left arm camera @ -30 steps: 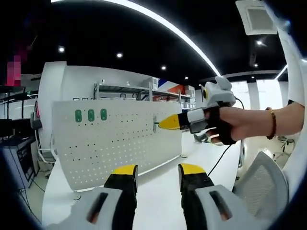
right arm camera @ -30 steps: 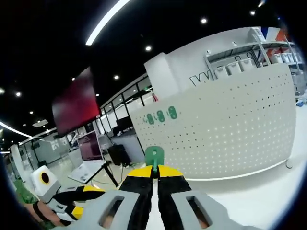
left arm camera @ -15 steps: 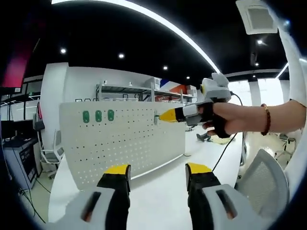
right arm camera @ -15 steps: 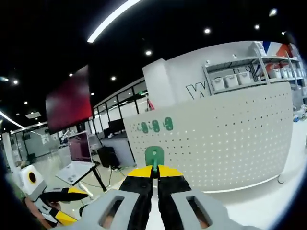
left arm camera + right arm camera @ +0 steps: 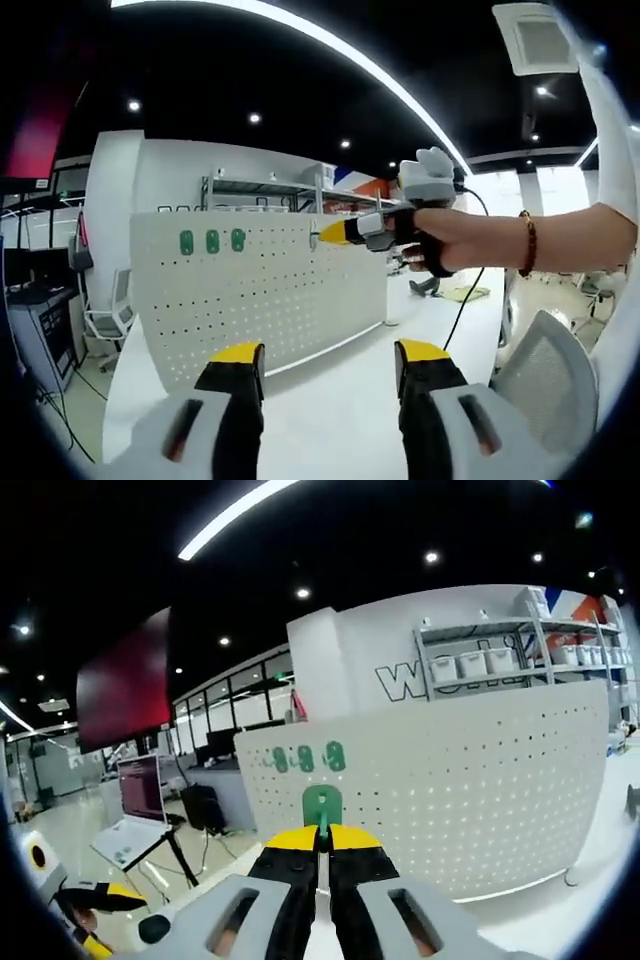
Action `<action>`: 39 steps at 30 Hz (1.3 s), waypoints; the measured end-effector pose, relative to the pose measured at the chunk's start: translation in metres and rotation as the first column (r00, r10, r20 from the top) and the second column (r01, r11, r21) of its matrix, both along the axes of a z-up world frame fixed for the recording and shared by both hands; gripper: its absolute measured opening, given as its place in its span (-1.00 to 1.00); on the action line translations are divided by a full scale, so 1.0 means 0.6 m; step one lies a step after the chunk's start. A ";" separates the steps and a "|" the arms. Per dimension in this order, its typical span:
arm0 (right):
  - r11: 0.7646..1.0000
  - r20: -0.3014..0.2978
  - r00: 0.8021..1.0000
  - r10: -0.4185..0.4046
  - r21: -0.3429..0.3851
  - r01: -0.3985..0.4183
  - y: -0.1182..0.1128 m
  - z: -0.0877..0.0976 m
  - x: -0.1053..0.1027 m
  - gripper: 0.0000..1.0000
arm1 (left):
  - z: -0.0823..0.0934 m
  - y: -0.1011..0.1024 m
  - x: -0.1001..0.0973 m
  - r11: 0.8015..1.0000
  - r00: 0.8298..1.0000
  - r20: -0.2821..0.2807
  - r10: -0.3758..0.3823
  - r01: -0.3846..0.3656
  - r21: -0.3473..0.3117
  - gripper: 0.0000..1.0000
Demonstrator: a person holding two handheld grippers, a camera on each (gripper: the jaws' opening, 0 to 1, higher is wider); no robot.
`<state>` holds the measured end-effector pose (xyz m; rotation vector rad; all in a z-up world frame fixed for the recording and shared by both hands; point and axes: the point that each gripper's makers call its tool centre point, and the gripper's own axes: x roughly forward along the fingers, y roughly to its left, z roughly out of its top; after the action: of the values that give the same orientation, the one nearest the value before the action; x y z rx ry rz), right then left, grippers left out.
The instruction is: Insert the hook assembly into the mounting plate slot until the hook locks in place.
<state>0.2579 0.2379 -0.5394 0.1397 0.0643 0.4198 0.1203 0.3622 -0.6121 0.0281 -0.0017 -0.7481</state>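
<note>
A white pegboard mounting plate (image 5: 265,290) stands upright on the white table (image 5: 330,410); three green hooks (image 5: 212,241) hang near its top left. In the left gripper view my left gripper (image 5: 325,358) is open and empty, well short of the board. My right gripper (image 5: 322,235), held by a gloved hand, comes in from the right with its tips close to the board's top edge. In the right gripper view the right gripper (image 5: 321,832) is shut on a green hook (image 5: 321,806), facing the pegboard (image 5: 480,800) and its hung hooks (image 5: 306,757).
Shelving with bins (image 5: 500,660) stands behind the board. A grey mesh chair back (image 5: 545,385) is at the right. A desk with a monitor (image 5: 135,815) and black equipment (image 5: 30,325) sits to the left. A cable (image 5: 465,300) trails from the right gripper.
The right gripper with the green hook has risen and moved left, toward the pegboard's top edge. Both cameras have shifted slightly; the left gripper stays open.
</note>
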 end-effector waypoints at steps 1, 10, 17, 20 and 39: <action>1.000 0.001 1.000 0.001 -0.001 -0.001 0.001 0.001 0.002 -0.98 | 0.002 -0.001 0.001 1.000 1.000 0.007 -0.001 0.001 0.001 0.11; 0.999 0.003 1.000 -0.024 -0.023 0.025 0.000 0.007 0.028 -0.98 | -0.003 -0.006 0.004 1.000 1.000 -0.008 -0.012 0.012 -0.003 0.19; 0.998 0.009 0.999 -0.048 -0.028 0.048 -0.006 0.015 0.052 -0.98 | 0.002 0.001 0.008 1.000 1.000 0.000 -0.002 0.002 -0.022 0.21; 0.998 0.015 0.998 -0.056 -0.033 0.056 -0.007 0.019 0.062 -0.98 | 0.001 0.003 0.008 1.000 1.000 0.001 -0.003 0.003 -0.019 0.22; 0.993 0.015 0.995 -0.102 -0.058 0.103 0.002 0.021 0.116 -0.98 | -0.012 0.015 0.020 0.999 1.000 -0.009 0.016 -0.017 -0.041 0.25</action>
<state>0.3272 0.2391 -0.5271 0.0820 0.0570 0.3161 0.1324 0.3714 -0.6192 -0.0142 -0.0081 -0.7314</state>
